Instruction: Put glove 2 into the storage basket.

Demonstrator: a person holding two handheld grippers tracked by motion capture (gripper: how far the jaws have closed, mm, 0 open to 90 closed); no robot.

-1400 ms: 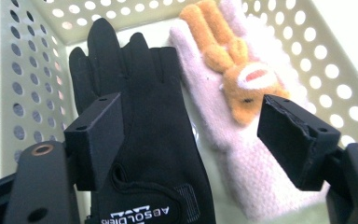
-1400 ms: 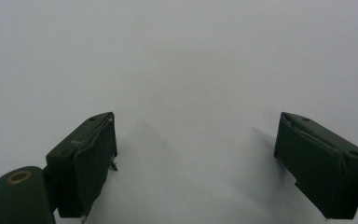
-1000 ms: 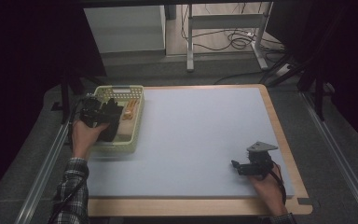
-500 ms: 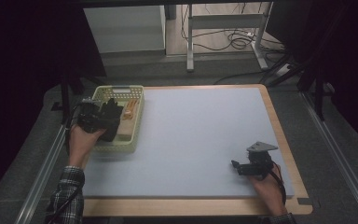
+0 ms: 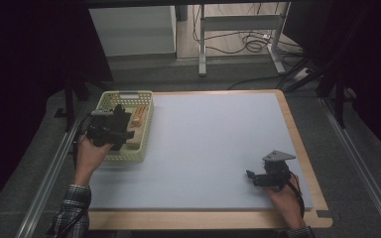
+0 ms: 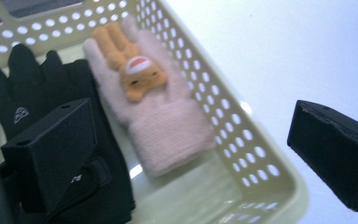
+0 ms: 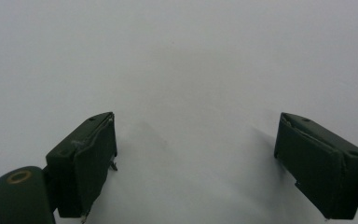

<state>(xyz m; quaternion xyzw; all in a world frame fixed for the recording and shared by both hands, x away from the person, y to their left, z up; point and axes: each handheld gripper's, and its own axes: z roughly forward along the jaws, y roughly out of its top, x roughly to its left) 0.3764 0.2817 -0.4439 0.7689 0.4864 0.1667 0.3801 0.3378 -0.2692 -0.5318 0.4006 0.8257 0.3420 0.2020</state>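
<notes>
The left gripper (image 5: pixel 121 130) hovered over the pale yellow-green perforated basket (image 5: pixel 141 148), which sat at about ten o'clock on the worktop (image 5: pixel 213 144), against its left edge. Its jaws had just been opening and stood wide, with nothing pinched between them. In the left gripper view, one jaw hung above the black glove (image 6: pixel 37 93) and the other stood out beyond the basket's rim (image 6: pixel 242 135), over the bare pale mat.

Two gloves lay side by side on the basket floor. The black glove occupied the side toward nine o'clock in that view, its fingers pointing toward twelve. The pink knitted glove (image 6: pixel 163 126) lay just beside it, touching or nearly touching along one edge, with its ribbed cuff toward five o'clock and its fingers toward eleven. An orange animal figure (image 6: pixel 137 77) sat on the back of the pink glove.

The right gripper (image 5: pixel 258 177) rested low at about five o'clock on the worktop, well apart from the basket, held in the person's right hand (image 5: pixel 285 201). Its jaws were spread wide over plain mat, gripping nothing.
</notes>
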